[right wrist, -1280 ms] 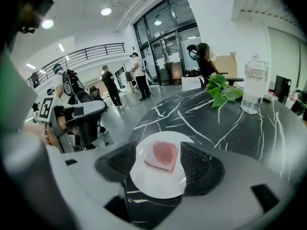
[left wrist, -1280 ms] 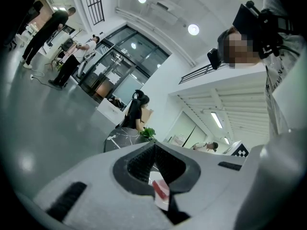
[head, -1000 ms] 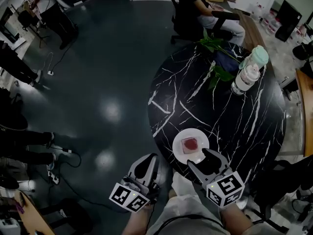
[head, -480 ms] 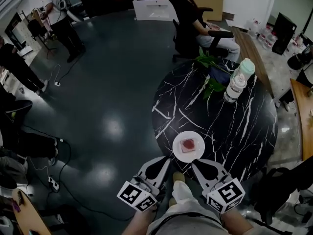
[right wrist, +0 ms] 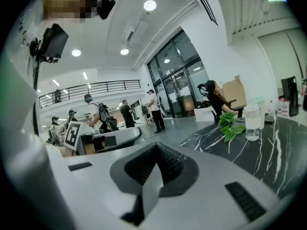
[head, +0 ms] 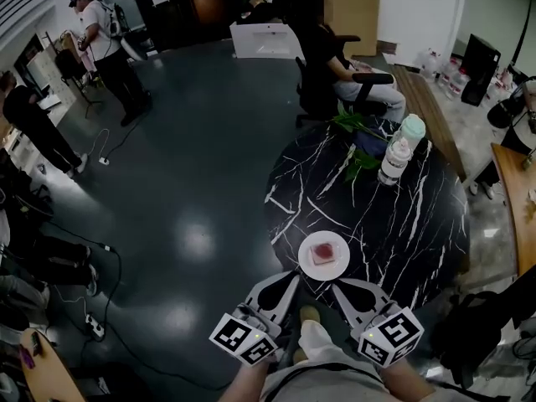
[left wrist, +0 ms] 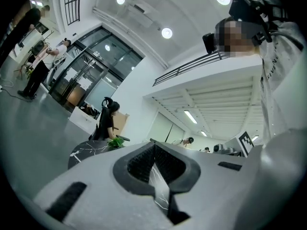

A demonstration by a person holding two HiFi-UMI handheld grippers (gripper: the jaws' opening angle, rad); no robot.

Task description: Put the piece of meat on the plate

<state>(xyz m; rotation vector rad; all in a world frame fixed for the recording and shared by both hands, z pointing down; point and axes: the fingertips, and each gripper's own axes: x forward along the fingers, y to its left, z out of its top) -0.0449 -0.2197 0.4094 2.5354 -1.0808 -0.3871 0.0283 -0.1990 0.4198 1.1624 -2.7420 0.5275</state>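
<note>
A pinkish-red piece of meat (head: 323, 250) lies in the middle of a small white plate (head: 337, 265), near my edge of the round black marble table (head: 419, 224). Both grippers hang just short of the plate, off the table's near edge. In the head view my left gripper (head: 290, 280) is shut and empty, left of the plate. My right gripper (head: 338, 286) is shut too; its jaws have just been closing, with nothing between them. In the left gripper view the left gripper (left wrist: 154, 146) points level across the room. The right gripper (right wrist: 156, 146) looks over the tabletop.
A clear bottle (head: 394, 159) with a mint cap and a green leafy sprig (head: 360, 136) stand at the table's far side. A person sits in a chair (head: 322, 53) beyond it. People stand at the far left (head: 105, 40). Cables trail on the floor (head: 100, 308).
Both grippers have risen and drawn back from the plate. The right gripper's jaws, open beside the plate a second ago, have come together empty. The meat and plate have not moved.
</note>
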